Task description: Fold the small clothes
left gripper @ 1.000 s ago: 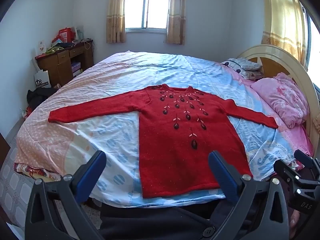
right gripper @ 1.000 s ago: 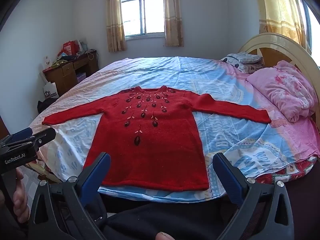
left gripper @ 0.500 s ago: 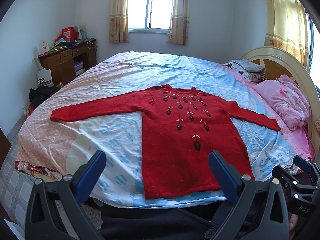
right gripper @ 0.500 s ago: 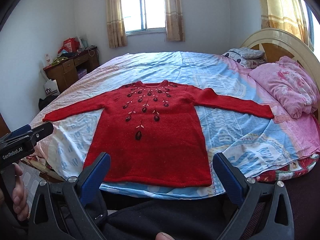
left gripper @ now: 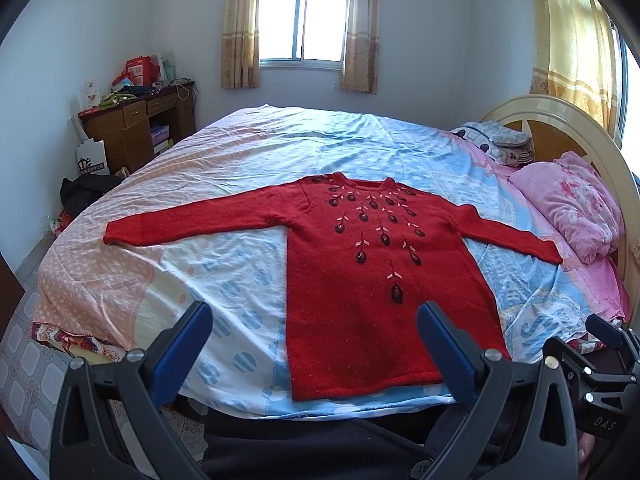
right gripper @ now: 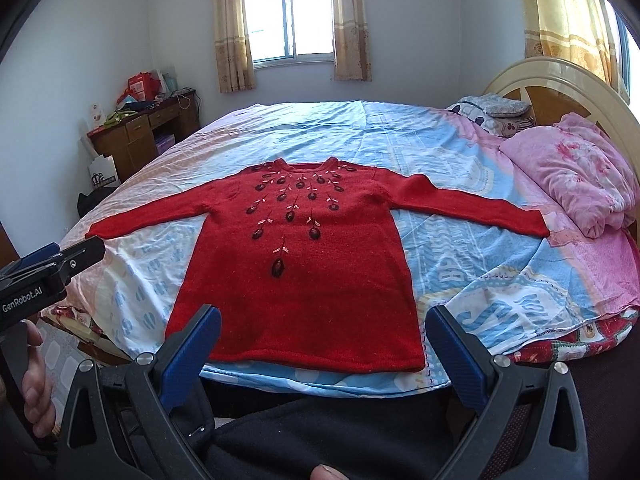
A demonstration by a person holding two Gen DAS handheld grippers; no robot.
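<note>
Red sweater (left gripper: 360, 280) (right gripper: 304, 264) is lying flat on the bed (left gripper: 280, 152) (right gripper: 400, 136), near the bed's front edge. Its front is facing up, with dark flowers and pink leaves sewn under the neck. Both sleeves are reaching straight out to the sides. One sleeve tip is lying near the pink blanket (left gripper: 568, 204) (right gripper: 576, 176), which is bunched up by the cream headboard (left gripper: 560, 120) (right gripper: 560, 80). The bottom hem is sitting just beside the front edge of the bed.

The left hand-held gripper (left gripper: 316, 344) is hanging in the air at the front edge of the bed, not touching the sweater. Its two blue fingers (left gripper: 184, 344) are standing wide apart with nothing between them. The right hand-held gripper (right gripper: 320, 348) is hanging at the front edge too, just before the hem. Its blue fingers (right gripper: 192, 344) are also spread wide and are holding nothing.

A hand (right gripper: 36, 384) is gripping the handle of the left hand-held gripper, seen at the side of the right wrist view. Dark clothing of the person is showing low down between the fingers.

Past the far side of the bed a window (left gripper: 306, 24) (right gripper: 288, 24) is letting in light between two curtains. A brown counter (left gripper: 136, 128) (right gripper: 144, 128) with red boxes on top is standing by the bed's far corner.
</note>
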